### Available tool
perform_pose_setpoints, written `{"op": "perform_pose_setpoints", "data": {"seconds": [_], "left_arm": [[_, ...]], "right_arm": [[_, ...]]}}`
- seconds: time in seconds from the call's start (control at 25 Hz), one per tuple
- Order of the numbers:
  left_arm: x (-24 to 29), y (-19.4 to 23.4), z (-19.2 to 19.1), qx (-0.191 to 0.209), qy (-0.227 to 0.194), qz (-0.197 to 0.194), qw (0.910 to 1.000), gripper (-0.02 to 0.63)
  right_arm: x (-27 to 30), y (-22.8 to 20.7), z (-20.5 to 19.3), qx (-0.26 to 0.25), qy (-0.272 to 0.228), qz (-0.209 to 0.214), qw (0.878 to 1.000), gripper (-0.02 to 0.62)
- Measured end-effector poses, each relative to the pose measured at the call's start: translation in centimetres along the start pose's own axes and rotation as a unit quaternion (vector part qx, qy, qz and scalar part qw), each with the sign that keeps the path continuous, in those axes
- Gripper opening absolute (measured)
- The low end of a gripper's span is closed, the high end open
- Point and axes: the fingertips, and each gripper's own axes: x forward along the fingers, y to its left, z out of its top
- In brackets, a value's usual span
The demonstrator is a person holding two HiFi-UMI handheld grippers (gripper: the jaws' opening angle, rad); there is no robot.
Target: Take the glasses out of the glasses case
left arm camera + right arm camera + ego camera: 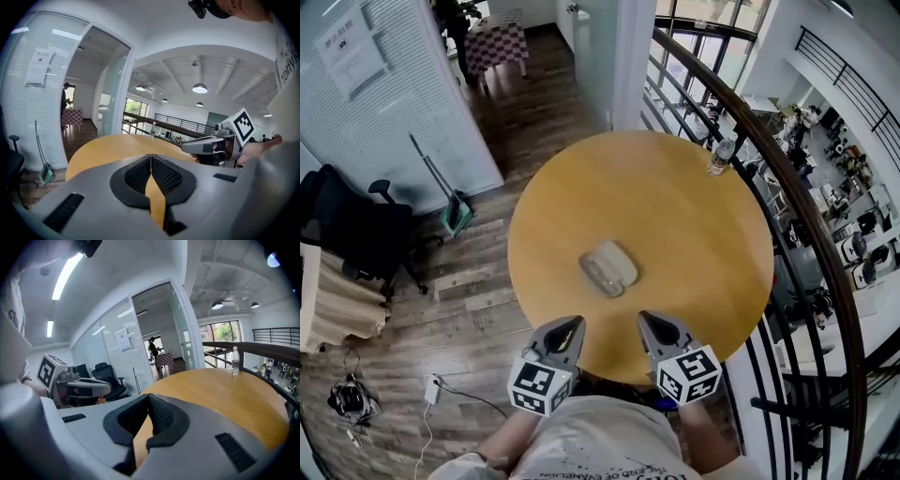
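The left gripper [151,157] has its two black ribbed pads pressed together along a thin seam, with nothing between them; only the yellow tabletop shows past the tips. The right gripper [147,397] is likewise closed on nothing, its pads meeting at the tip. In the head view both grippers sit side by side over the near edge of the round wooden table [694,216], tips pointing away from the person, each with its marker cube at the rear, close to the person's body. They are apart from each other, and each shows at the edge of the other's gripper view. The glasses case [608,268], a pale grey rounded shell that looks shut, lies slightly turned near the middle of the table, ahead of the two grippers and roughly between their lines, touched by neither. A water bottle [721,157] stands upright at the far right edge of the table, just beside the curved dark railing [787,178]. To the left, on the wooden floor, stand a black office chair [347,230] and a green dustpan [456,214] leaning by the glass partition.
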Motion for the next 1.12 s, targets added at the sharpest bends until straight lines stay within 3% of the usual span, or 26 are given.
{"op": "perform_pose_setpoints", "data": {"seconds": [0.56,1.12], "left_arm": [[4.1,2.4,0.9,-0.009,0.014,-0.031,0.9994,0.025],[7.5,4.5,-0.9,-0.012,0.036,-0.037,0.9986,0.025]], "right_arm": [[3.8,-1.3,0.2,-0.004,0.025,-0.010,1.000,0.026],[7.1,-4.1,-2.1,-0.006,0.060,-0.022,0.998,0.026]]}}
